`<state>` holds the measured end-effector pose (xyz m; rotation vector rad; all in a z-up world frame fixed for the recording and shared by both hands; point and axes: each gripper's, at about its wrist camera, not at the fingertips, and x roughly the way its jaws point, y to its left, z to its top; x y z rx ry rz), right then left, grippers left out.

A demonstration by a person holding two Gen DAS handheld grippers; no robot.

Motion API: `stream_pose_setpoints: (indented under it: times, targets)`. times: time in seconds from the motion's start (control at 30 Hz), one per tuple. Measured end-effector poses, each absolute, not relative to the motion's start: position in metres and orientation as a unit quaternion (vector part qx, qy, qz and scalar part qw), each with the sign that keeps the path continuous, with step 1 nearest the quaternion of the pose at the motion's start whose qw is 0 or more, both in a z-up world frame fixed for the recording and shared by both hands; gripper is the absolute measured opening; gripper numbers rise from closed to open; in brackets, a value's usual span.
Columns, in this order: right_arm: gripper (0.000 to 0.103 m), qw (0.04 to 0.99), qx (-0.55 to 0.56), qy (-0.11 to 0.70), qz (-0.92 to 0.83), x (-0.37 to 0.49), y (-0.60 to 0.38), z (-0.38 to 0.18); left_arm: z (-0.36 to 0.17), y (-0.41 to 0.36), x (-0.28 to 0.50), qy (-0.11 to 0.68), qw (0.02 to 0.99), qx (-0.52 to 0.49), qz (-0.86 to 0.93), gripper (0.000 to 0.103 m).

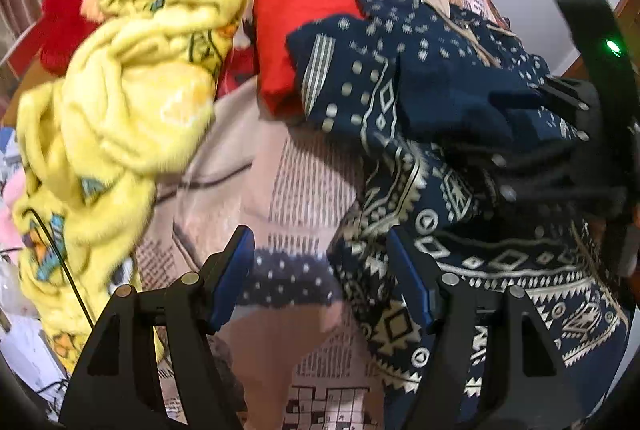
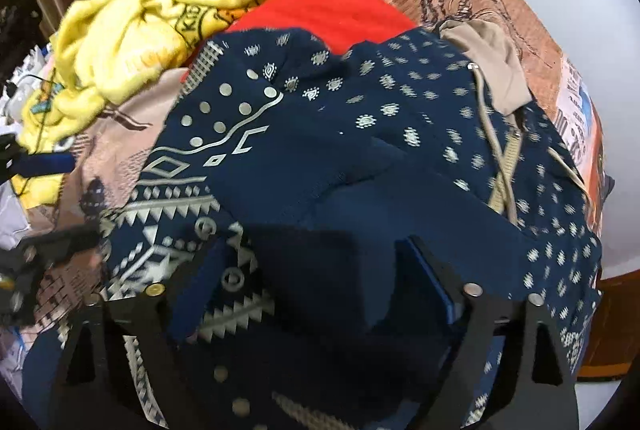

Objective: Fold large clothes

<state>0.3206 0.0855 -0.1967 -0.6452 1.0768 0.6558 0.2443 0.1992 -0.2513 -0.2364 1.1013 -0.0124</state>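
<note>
Navy patterned garment (image 2: 360, 149) heaped on newsprint-patterned bedcover (image 1: 304, 181), crowded by yellow blanket (image 1: 132, 89) and red cloth (image 1: 296, 29). Left tool (image 1: 320, 270) parted at garment's left edge, nothing pinched. Right tool (image 2: 316, 270) parted astride a raised navy fold; grip undetermined.

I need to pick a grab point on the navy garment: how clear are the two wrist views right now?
Left wrist: motion smear on the yellow blanket and navy patterned garment; fisheye bends the edges. Right wrist: navy folds near the right hand-held gripper sit in dark shadow, pattern soft; no glare.
</note>
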Motion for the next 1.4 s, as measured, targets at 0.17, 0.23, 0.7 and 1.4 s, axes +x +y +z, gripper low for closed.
stream_pose_setpoints:
  times: [0.17, 0.23, 0.7, 1.4]
  targets:
    - [0.062, 0.763, -0.313, 0.477, 0.303, 0.322, 0.094, -0.206, -0.268, 0.185, 0.246, 0.54, 0.834, -0.112, -0.026, 0.068]
    - [0.037, 0.767, -0.313, 0.471, 0.303, 0.323, 0.094, -0.203, -0.273, 0.177, 0.25, 0.542, 0.833, -0.107, -0.033, 0.068]
    - [0.01, 0.843, -0.197, 0.401, 0.3, 0.332, 0.039, -0.105, -0.272, 0.16, 0.291, 0.5, 0.861, -0.074, 0.051, 0.02]
    - [0.009, 0.873, -0.077, 0.453, 0.162, 0.367, -0.144, -0.123, -0.268, 0.194, 0.253, 0.492, 0.85, -0.112, 0.15, 0.023]
